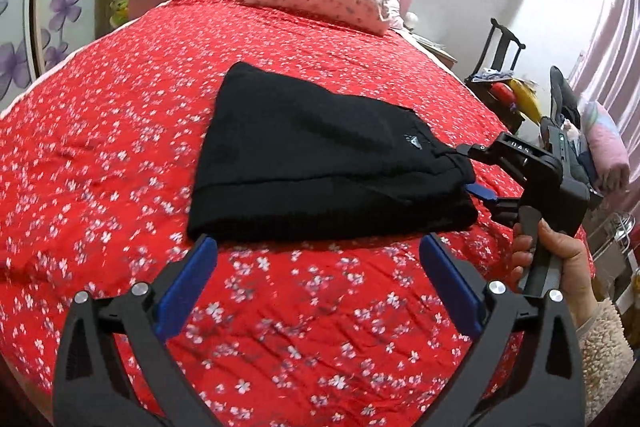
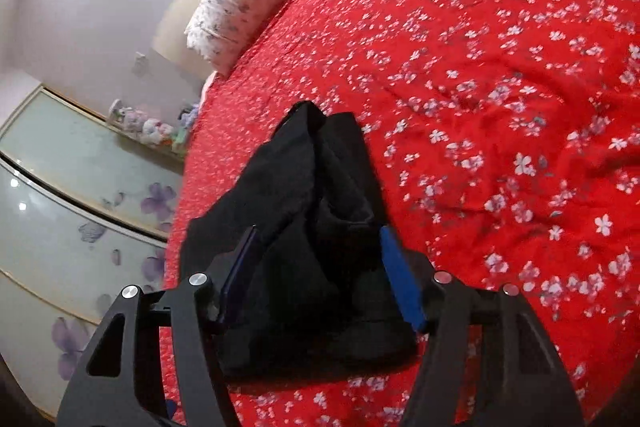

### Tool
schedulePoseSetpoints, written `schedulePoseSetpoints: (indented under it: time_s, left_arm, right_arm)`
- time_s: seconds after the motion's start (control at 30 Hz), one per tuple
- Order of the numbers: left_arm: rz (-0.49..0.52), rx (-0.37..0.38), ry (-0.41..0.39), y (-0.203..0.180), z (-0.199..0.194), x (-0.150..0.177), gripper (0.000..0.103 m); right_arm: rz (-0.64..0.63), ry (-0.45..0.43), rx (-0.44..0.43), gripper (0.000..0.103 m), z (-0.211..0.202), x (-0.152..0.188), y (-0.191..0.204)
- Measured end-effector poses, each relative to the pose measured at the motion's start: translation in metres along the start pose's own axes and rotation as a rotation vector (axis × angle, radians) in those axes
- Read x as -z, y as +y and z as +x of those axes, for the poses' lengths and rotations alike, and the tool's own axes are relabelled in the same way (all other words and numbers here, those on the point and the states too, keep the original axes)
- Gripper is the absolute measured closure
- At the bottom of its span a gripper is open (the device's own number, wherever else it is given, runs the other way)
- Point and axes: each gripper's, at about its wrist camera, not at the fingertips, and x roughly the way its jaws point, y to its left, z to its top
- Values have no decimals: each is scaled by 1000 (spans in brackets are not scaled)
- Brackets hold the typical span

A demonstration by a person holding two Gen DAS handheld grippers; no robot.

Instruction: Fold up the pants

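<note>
Raised letters show on the top face of the matte black plastic right gripper (image 1: pixel 478 171) in the left wrist view, and they look like "UAS", though the characters are small and the reading is not certain. On the folded black fabric pants (image 1: pixel 304 155) sits a small pale grey emblem near the waistband corner, a triangle-like mark with tiny dots above it, and any lettering in it is too small and blurred to make out. The right wrist view offers no legible text at all.
</note>
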Motion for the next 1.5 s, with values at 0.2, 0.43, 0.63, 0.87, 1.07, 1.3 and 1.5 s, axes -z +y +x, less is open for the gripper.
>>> schedulePoseSetpoints:
  time_s: [0.2, 0.43, 0.63, 0.87, 1.07, 1.3, 1.5]
  left_arm:
    - [-44, -3, -2, 12, -6, 3, 2]
    - [-84, -15, -12, 27, -11, 5, 2]
    - [-102, -30, -8, 37, -12, 3, 2]
    - [-52, -75, -50, 43, -11, -20, 2]
    - [1, -66, -107, 27, 13, -67, 2]
    - [-50, -126, 220, 35, 109, -63, 2]
    - [-1, -132, 168, 34, 104, -53, 2]
  right_arm:
    - [-260, -94, 103, 76, -6, 15, 34]
    - [-316, -129, 8, 84, -37, 30, 49]
    - [-196, -99, 59, 82, -25, 36, 7]
    - [-280, -199, 120, 29, -55, 29, 26]
    - [-312, -96, -126, 25, -42, 9, 66]
    - [-155, 32, -74, 25, 8, 11, 25]
    - [-211, 51, -69, 22, -3, 10, 36]
